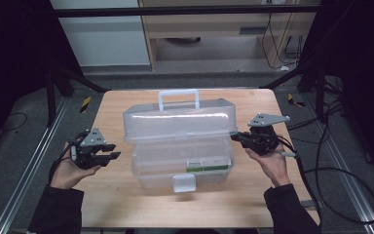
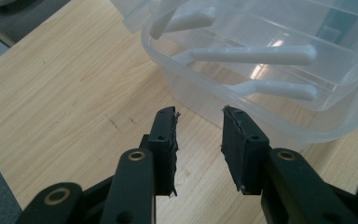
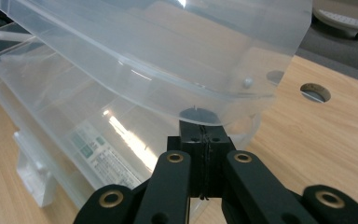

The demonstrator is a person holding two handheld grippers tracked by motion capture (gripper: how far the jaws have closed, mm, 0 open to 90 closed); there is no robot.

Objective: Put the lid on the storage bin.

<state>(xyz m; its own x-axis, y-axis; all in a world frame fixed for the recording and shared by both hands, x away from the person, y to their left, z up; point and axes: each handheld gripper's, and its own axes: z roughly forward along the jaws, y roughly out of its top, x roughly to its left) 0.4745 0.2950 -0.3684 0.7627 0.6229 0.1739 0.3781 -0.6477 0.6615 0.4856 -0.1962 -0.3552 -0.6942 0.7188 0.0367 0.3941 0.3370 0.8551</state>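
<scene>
Clear plastic box (image 1: 180,161) sits mid desk (image 1: 117,195), a bit toward near edge. Lid (image 1: 180,119) half up. Right gripper (image 1: 237,137) pinched tight, nothing between jaws, tips under lid's right end, seem to prop it. Left gripper (image 1: 112,151) half open, empty, near box's left end, not touching. Tip: lift lid slow, both ends even; box light, may slide. Left can steady base.

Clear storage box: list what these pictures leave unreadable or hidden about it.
- Label inside the box: print too small in the high view, blurred behind plastic in the right gripper view.
- Right gripper tips: the raised lid edge covers them, so contact is unclear.
- Box's far end: cut off by the edge in the left gripper view.
</scene>
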